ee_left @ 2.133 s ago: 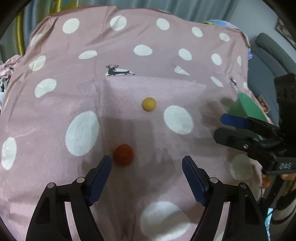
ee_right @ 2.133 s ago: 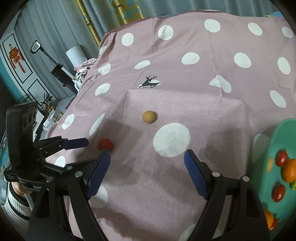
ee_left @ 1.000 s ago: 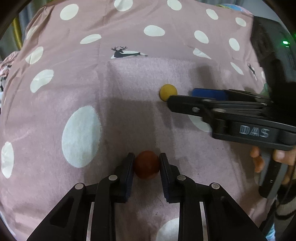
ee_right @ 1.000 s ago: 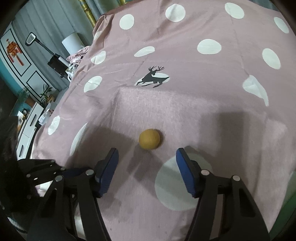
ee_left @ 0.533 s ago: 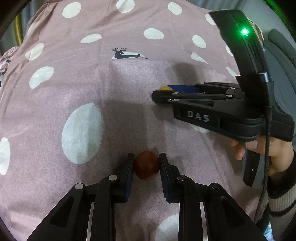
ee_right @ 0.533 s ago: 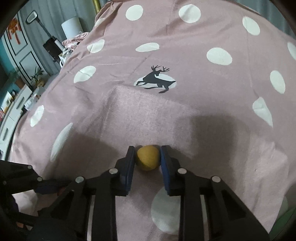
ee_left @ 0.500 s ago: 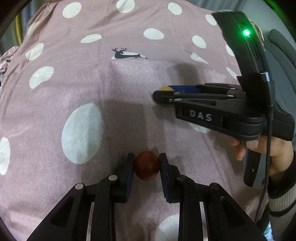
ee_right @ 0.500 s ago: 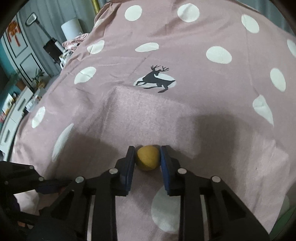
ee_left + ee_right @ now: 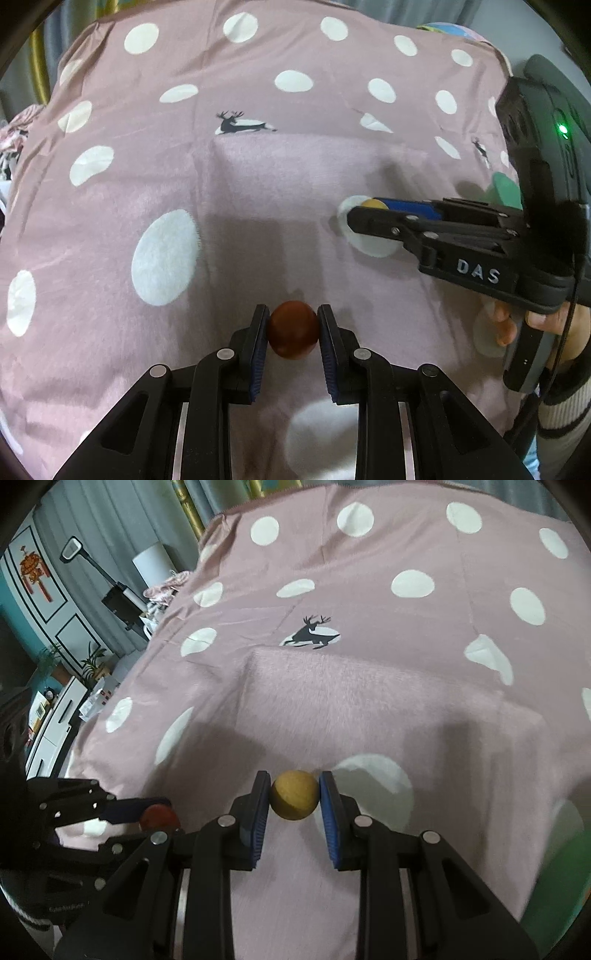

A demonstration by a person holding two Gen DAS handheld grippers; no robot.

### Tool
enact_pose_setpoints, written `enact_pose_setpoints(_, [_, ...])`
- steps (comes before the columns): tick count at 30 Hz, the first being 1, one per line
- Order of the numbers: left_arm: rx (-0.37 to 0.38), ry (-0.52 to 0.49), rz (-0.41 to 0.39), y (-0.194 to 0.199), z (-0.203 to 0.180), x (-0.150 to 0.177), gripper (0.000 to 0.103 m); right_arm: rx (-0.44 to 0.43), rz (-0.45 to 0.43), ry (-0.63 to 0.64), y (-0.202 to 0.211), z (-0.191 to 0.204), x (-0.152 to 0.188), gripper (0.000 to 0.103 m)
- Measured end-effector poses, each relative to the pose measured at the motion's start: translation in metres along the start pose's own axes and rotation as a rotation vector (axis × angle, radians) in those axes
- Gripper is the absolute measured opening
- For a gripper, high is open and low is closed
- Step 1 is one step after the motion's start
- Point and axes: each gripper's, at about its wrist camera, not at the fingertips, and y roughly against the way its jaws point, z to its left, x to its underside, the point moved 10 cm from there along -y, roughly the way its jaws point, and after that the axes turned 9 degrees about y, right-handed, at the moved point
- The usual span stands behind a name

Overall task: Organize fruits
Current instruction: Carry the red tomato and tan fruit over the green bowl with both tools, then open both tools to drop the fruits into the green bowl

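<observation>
In the left wrist view my left gripper (image 9: 292, 334) is shut on a round red fruit (image 9: 293, 334), held just above the pink dotted cloth (image 9: 258, 184). My right gripper (image 9: 294, 799) is shut on a round yellow-brown fruit (image 9: 294, 799), also lifted off the cloth. From the left wrist view the right gripper (image 9: 364, 208) reaches in from the right, and a sliver of the yellow fruit (image 9: 371, 202) shows at its tip. The right wrist view catches the left gripper (image 9: 147, 816) at lower left with the red fruit (image 9: 157, 818). A green plate (image 9: 504, 186) peeks behind the right gripper.
The cloth (image 9: 369, 683) covers a raised flat surface with a deer print (image 9: 312, 633). A hand (image 9: 535, 321) with a striped sleeve holds the right gripper. Left of the cloth stand a lamp (image 9: 151, 566), a stand and white cabinets (image 9: 55, 716). A blurred green edge (image 9: 561, 878) shows at lower right.
The right gripper has closed on the yellow fruit and lifted it, drawing back to the right. The left gripper, holding the red fruit throughout, has raised it off the cloth.
</observation>
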Motion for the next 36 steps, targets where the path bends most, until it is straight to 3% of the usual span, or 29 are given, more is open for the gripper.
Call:
enact_pose_setpoints(8, [0.037,-0.065,-0.046,0.03,-0.046,0.006,0.027,0.008,-0.129,-0.011,0.074,0.01,0.013,0.028])
enact_pose_setpoints(17, [0.111,-0.176,-0.072,0.037,-0.128,0.003,0.027,0.108,-0.228,-0.076,0.158,-0.031,0.046,0.028])
enact_pose_setpoints(29, [0.2,-0.338,-0.038,0.008,-0.242,0.005,0.027,0.272,-0.208,-0.192,0.203,-0.11,0.106,0.028])
enact_pose_setpoints(36, [0.196,-0.382,0.006,-0.02,-0.276,0.009,0.027,0.318,-0.163,-0.229,0.207,-0.141,0.133,0.028])
